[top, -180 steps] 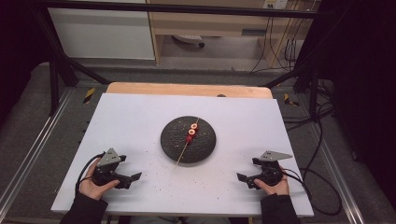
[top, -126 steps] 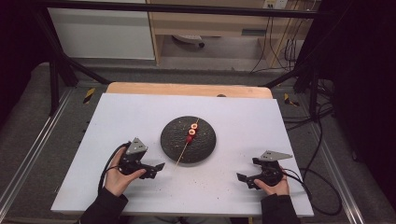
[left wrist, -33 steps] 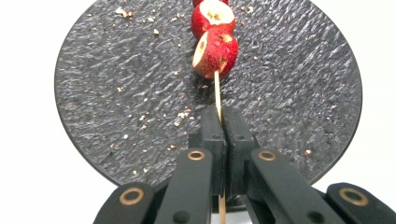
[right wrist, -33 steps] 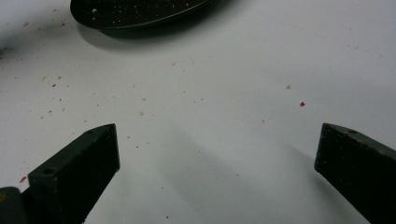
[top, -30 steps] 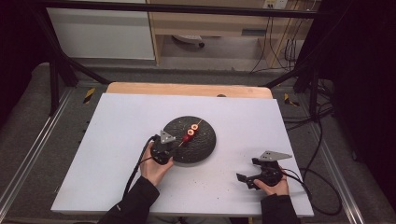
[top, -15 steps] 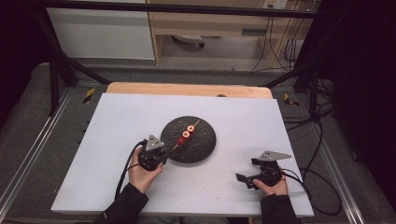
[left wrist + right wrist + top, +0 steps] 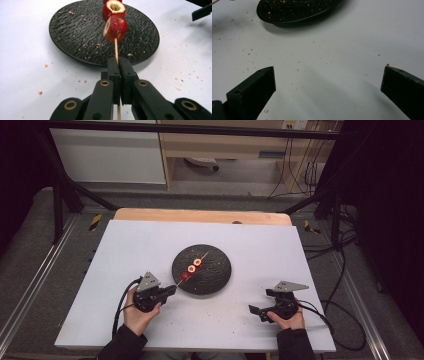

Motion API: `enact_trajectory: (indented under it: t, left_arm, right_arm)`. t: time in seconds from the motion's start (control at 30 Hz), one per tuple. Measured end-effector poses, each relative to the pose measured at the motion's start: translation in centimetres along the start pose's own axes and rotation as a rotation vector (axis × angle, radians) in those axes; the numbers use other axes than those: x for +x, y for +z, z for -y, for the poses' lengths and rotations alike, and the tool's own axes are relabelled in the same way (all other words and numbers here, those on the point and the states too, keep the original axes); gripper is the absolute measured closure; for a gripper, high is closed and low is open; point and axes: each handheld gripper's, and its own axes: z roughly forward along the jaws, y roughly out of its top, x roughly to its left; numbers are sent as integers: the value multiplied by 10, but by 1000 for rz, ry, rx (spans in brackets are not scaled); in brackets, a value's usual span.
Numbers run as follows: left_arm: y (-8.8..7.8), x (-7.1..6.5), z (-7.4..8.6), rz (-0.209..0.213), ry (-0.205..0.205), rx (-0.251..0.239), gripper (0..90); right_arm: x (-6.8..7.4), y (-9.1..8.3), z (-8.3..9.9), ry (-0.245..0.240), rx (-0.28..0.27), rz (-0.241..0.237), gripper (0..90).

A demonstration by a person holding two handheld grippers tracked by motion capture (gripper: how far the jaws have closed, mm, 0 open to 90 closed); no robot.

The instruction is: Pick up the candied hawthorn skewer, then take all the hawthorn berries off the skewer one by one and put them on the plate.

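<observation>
A thin wooden skewer (image 7: 192, 266) carries three red hollowed fruit pieces (image 7: 115, 28) and slants over the round black plate (image 7: 212, 275) at the table's middle. My left gripper (image 7: 171, 290) sits just off the plate's near-left edge. In the left gripper view its jaws (image 7: 119, 62) are shut on the skewer's bare end (image 7: 116, 51), which runs between the pads. The lowest fruit piece hangs raised over the plate's rim (image 7: 75, 37). My right gripper (image 7: 255, 312) rests near the front right, and its jaws (image 7: 328, 82) stand wide open over bare table.
Crumbs are scattered on the white table top (image 7: 300, 255) around the plate and on the plate itself (image 7: 294, 10). A wooden strip (image 7: 200, 215) runs along the far edge. The right gripper's black tip (image 7: 201, 12) shows beyond the plate in the left gripper view.
My left hand has drawn back toward the near left, pulling the skewer and its fruit along toward the plate's left edge. The right hand has stayed put.
</observation>
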Motion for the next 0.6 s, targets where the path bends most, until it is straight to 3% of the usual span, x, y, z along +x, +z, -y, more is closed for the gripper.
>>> enact_trajectory:
  t: [0.6]
  left_arm:
    - [-12, 0, 20, 46, 16, -37, 881]
  right_arm:
    - [23, 12, -17, -10, -24, -14, 6]
